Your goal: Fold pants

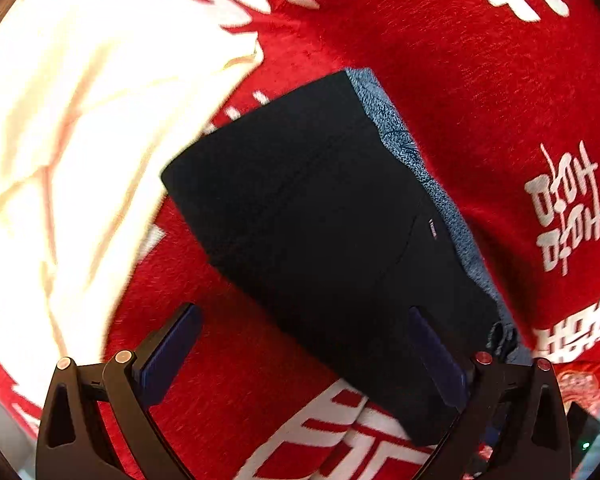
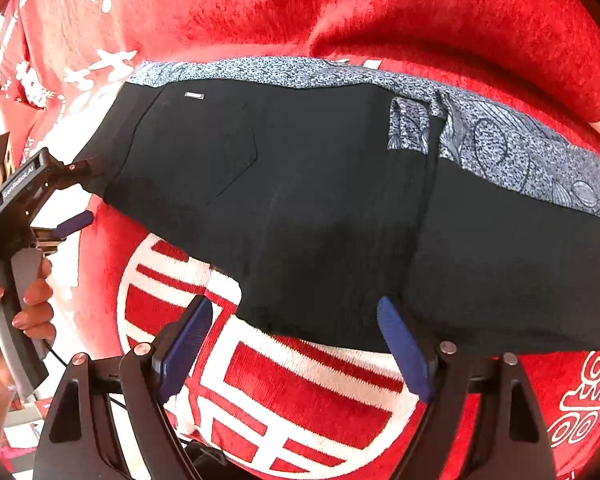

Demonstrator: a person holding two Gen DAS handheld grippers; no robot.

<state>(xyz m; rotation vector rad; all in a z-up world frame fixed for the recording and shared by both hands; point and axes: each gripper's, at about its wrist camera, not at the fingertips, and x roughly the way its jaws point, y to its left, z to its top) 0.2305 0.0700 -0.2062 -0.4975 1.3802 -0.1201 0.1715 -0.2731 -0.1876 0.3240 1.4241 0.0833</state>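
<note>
My left wrist camera looks down along my spread left gripper (image 1: 304, 356), close above the red cloth (image 1: 460, 80). My right wrist camera sits close and low behind my right gripper (image 2: 296, 344), facing across the cloth. Both views share the black pants (image 1: 320, 220), and the right one catches my left gripper at its left edge.

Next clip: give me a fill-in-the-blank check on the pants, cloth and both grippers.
The folded pants are ____ in colour.
They lie on a ____ cloth with white characters.
The right gripper has its jaws ____.
The left gripper grips ____.

Missing words: black; red; open; nothing
</note>
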